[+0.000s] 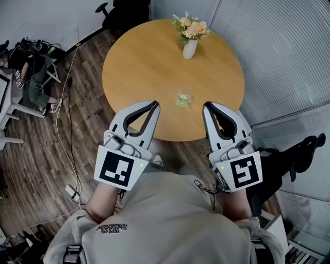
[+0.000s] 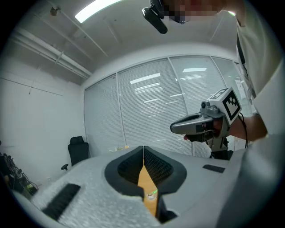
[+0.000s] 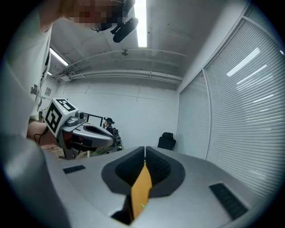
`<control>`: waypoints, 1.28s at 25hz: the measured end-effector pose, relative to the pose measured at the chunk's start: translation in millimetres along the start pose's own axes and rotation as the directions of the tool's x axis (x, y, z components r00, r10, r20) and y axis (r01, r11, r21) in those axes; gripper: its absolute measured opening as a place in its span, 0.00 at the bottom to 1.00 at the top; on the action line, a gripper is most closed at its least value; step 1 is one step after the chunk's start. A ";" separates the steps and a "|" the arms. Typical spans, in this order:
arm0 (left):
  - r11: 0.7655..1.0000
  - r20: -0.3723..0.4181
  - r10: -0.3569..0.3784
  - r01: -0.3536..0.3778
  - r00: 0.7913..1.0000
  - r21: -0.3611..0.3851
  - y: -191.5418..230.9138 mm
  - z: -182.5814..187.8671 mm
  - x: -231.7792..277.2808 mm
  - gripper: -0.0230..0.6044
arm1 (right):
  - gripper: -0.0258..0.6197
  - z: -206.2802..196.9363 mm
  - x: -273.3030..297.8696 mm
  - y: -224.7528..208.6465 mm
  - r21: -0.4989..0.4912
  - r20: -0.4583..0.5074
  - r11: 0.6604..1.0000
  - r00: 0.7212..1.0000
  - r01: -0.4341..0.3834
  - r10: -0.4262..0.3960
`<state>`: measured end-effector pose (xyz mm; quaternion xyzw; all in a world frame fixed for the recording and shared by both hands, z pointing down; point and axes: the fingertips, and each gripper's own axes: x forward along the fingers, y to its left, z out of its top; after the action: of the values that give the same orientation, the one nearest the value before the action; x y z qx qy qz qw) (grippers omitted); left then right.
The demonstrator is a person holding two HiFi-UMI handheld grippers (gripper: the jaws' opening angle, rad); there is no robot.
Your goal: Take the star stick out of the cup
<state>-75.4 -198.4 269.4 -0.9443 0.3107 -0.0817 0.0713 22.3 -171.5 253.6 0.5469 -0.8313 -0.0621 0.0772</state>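
Observation:
A small clear cup [image 1: 184, 99] holding the green star stick stands on the round wooden table [image 1: 139, 67], near its front edge. Both grippers hover side by side at that edge, with the cup between and just beyond their tips. My left gripper [image 1: 156, 104] is shut with nothing in it, and so is my right gripper [image 1: 207, 105]. In the left gripper view the cup [image 2: 152, 194] shows low in the slit between the closed jaws [image 2: 143, 148], with the right gripper [image 2: 205, 122] off to the right. The right gripper view shows only table top between its closed jaws [image 3: 144, 148].
A white vase of peach flowers [image 1: 190, 38] stands at the table's far side. A black office chair [image 1: 121, 11] is behind the table. A seated person [image 1: 32, 77] and desks are at the left, with cables on the wood floor. Blinds line the right wall.

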 end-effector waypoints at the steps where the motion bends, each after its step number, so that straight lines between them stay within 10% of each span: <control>1: 1.000 0.000 -0.006 0.006 1.000 -0.003 1.6 -1.0 2.0 0.08 | 0.09 -0.5 1.8 -1.4 -0.001 -0.002 1.000 1.000 0.004 -0.004; 26: 0.998 -0.055 0.043 -0.046 0.998 -0.046 -4.9 -4.8 51.4 0.08 | 0.09 -21.7 13.0 -52.9 -0.013 -0.042 0.998 0.997 -0.066 0.065; 32: 0.999 -0.039 0.033 -0.032 0.999 0.019 6.1 -5.6 70.4 0.08 | 0.17 -59.3 34.8 -40.0 -0.164 -0.239 0.973 0.964 -0.163 0.121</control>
<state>-24.1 -245.8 281.5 -0.9367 0.3265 -0.1018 0.0753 56.3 -220.3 306.3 0.4798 -0.8450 -0.0693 0.2258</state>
